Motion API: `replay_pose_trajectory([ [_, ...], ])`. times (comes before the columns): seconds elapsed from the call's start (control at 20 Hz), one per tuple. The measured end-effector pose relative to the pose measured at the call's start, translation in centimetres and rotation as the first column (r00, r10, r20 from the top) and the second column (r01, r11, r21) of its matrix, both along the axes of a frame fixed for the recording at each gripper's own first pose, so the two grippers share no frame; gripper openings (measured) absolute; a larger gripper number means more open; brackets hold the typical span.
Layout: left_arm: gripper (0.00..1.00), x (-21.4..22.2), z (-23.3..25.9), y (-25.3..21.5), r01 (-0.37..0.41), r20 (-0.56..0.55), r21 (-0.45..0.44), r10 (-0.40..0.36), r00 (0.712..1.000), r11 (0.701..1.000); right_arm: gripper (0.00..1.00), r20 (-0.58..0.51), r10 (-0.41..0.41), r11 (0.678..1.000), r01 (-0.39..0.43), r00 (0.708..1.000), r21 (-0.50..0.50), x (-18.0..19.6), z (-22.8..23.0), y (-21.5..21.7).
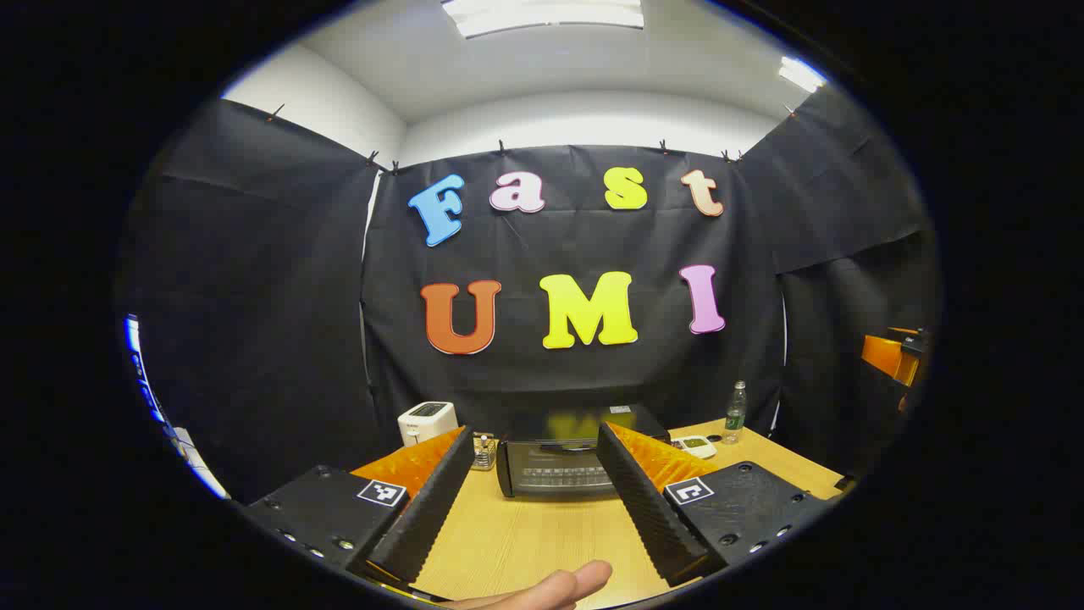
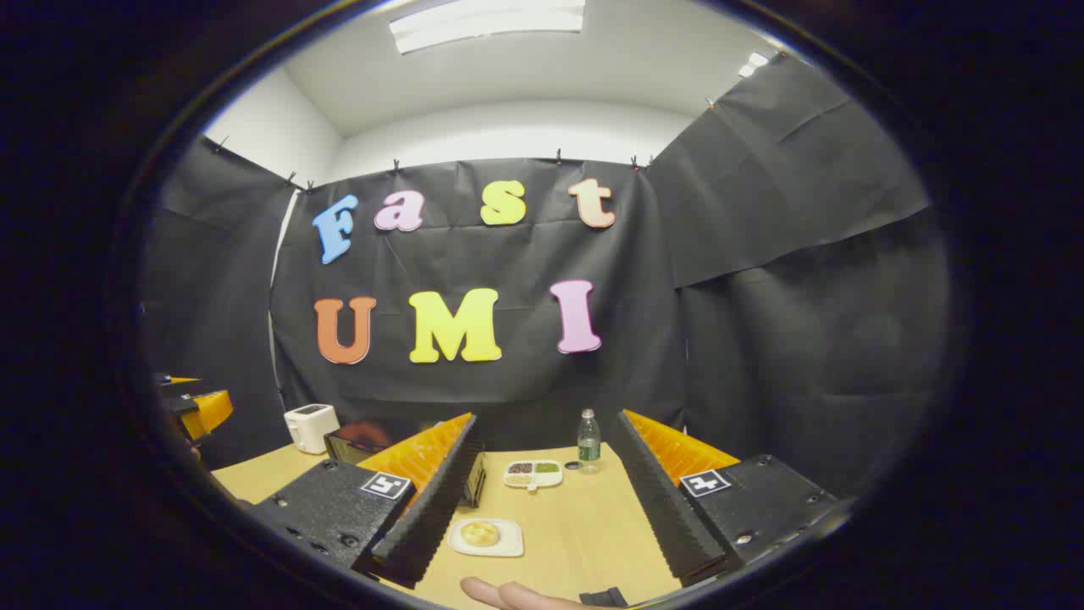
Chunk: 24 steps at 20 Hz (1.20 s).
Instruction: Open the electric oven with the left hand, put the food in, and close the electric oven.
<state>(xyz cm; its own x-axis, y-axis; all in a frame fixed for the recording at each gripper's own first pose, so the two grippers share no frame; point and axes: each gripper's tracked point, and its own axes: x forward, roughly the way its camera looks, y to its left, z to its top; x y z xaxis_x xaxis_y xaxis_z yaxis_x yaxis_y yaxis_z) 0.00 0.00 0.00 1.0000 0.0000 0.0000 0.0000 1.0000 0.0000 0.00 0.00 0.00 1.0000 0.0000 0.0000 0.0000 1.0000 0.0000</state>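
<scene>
In the left gripper view, a fingertip (image 1: 584, 578) of the holding hand shows at the bottom edge, over the wooden table (image 1: 525, 542). The left gripper (image 1: 529, 496) has its two fingers spread wide with nothing between them; it is open and holds nothing. Beyond the gap between the fingers stands the electric oven (image 1: 563, 466), well apart from the gripper. Its glass door appears closed and upright, and the handle is untouched. A white toaster (image 1: 428, 421) stands behind and to the left of the oven, and a plastic bottle (image 1: 735, 413) stands at the far right of the table.

In the right gripper view, the right gripper (image 2: 542, 508) is likewise spread wide and empty. Between its fingers, near the left one, the food (image 2: 479, 533) lies on a small white plate (image 2: 508, 546) on the table. Farther off lies a divided dish (image 2: 533, 474) of small portions, just beside the bottle.

Status, as judged: no step is complete. Remaining steps are:
1. Bring the left gripper to the oven door and open it.
2. Take up the food with the right gripper.
3. Place the food inside.
4. Close the door.
</scene>
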Motion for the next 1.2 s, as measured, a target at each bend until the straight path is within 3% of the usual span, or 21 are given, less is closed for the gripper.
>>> replay_pose_trajectory([
  [0.4,0.95,2.1,-0.7,0.2,0.020,-0.033,-0.022,-0.020,0.999,1.000,0.98,0.018,0.019,1.000,-0.019,1.000,-0.007,-0.4,0.2,0.2],
  [0.7,0.95,4.0,-0.8,-1.0,0.098,-0.023,-0.040,-0.099,0.995,0.994,0.98,0.019,0.031,1.000,-0.030,0.999,-0.009,-0.6,0.1,0.8],
  [0.95,0.95,9.0,-2.9,-2.0,0.138,-0.075,-0.014,-0.139,0.988,0.990,0.98,0.005,0.031,0.999,-0.031,0.999,-0.011,-0.5,-1.0,0.6],
  [1.2,0.95,15.4,-5.9,-3.5,0.190,-0.144,-0.084,-0.200,0.969,0.978,0.98,0.008,0.033,0.999,-0.033,0.999,0.013,-0.5,-1.7,0.3],
])
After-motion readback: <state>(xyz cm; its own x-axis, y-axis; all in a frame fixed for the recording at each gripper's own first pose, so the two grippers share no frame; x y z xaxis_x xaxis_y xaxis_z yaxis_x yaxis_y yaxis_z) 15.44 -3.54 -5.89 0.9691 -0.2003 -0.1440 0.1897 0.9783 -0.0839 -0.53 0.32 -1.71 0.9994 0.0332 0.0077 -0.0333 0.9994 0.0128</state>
